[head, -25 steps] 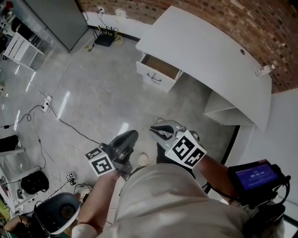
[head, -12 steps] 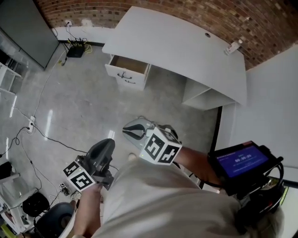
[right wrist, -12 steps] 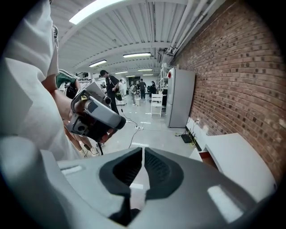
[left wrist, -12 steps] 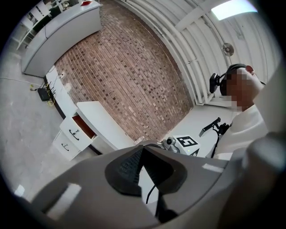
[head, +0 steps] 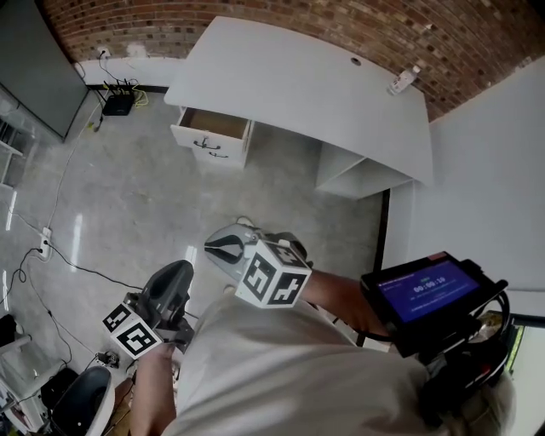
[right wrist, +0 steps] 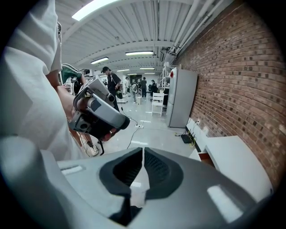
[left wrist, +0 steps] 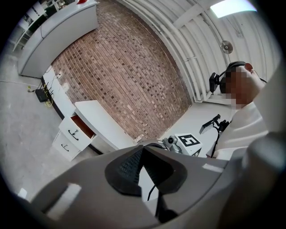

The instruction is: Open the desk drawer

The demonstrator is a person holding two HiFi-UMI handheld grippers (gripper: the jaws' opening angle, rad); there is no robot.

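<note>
1. Left tongs [head: 173,281] have their jaws pressed together with nothing between them, as the left gripper view [left wrist: 142,151] confirms.
2. Right tongs [head: 223,248] are likewise closed on nothing, their dark ribbed pads meeting in the right gripper view [right wrist: 143,151].
3. Both pairs of tongs sit close to the person's body, well apart from the desk.
4. The white top drawer with a dark handle [head: 210,132] stands pulled out, showing its brown wooden inside [left wrist: 79,128].
5. It sits under the left end of the white curved tabletop [head: 298,81], which stands against the red brick wall [head: 255,19].
6. The drawer below it [left wrist: 64,146] is shut.
7. Grey polished floor [head: 128,200] lies between the person and the desk.
</note>
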